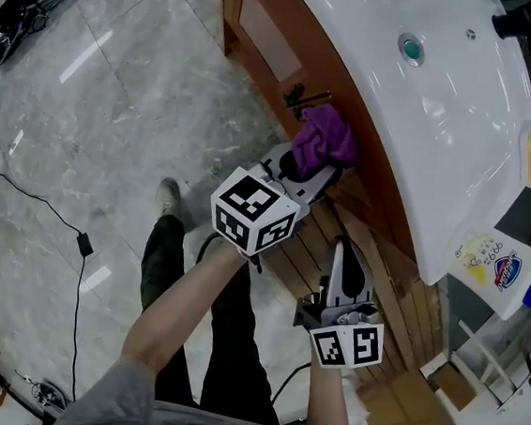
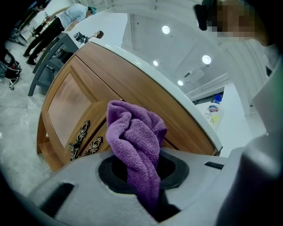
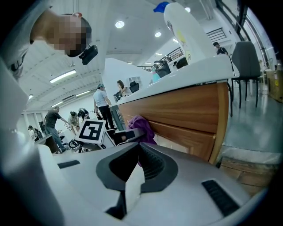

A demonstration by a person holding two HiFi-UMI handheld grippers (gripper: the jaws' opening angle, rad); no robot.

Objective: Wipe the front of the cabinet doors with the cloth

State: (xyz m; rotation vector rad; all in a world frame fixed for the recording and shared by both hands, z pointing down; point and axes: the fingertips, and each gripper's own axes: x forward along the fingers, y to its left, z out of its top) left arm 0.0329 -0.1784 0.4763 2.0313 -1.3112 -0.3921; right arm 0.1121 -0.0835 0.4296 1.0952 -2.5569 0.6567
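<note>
My left gripper is shut on a bunched purple cloth, which presses against the wooden cabinet front just under the white countertop. In the left gripper view the cloth rises from between the jaws in front of the cabinet doors, close to their dark ornate handles. My right gripper hangs lower and nearer to me, pointing at the cabinet, jaws shut with nothing between them. In the right gripper view the cloth and the left gripper's marker cube show to the left against the wooden front.
A white countertop overhangs the cabinet. A white spray bottle stands at its right end. Cables trail over the grey marble floor at left. A cardboard piece lies on the floor at lower right. People stand in the background.
</note>
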